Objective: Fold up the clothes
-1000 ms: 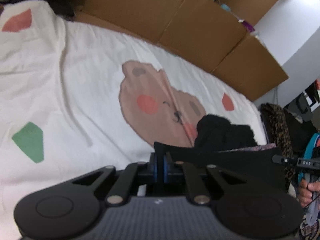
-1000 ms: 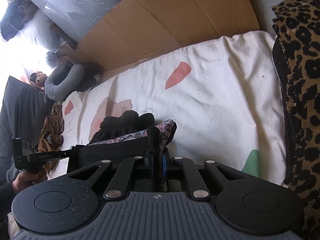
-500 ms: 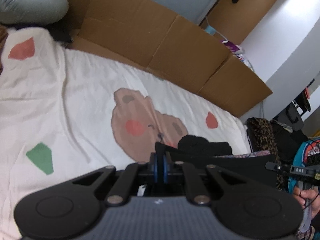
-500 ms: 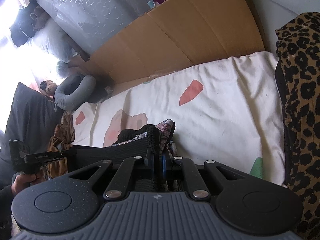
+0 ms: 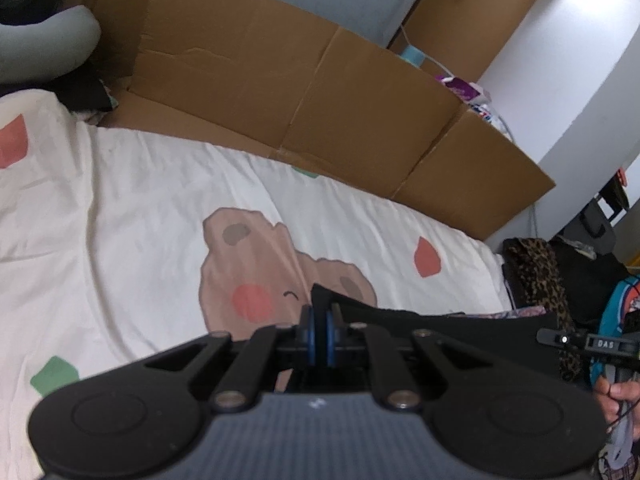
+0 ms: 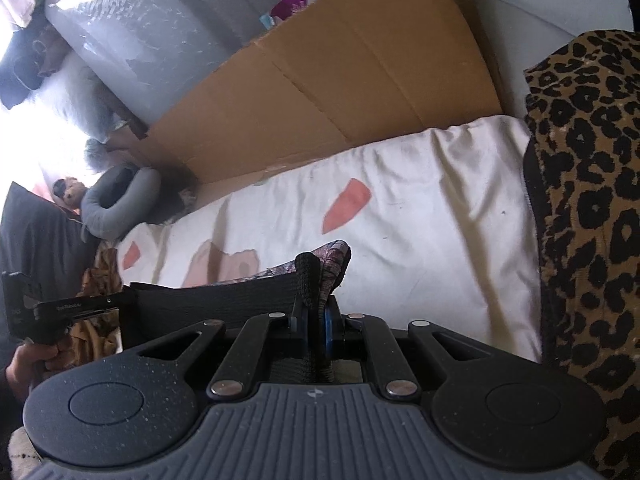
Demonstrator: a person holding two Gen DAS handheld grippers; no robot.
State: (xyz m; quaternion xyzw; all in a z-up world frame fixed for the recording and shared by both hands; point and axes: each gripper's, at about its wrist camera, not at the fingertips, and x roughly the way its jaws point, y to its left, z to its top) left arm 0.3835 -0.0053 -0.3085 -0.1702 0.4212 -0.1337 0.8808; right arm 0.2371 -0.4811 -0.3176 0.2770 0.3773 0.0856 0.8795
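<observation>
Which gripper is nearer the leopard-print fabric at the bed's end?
Right. The right gripper holds the black garment close beside the leopard-print fabric; the left gripper grips the garment's far end.

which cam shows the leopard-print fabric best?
Right wrist view: the leopard-print fabric fills the whole right side of the picture, spots sharp, beside the white bedsheet. Left wrist view catches only a small dark patch of it at the far right.
</observation>
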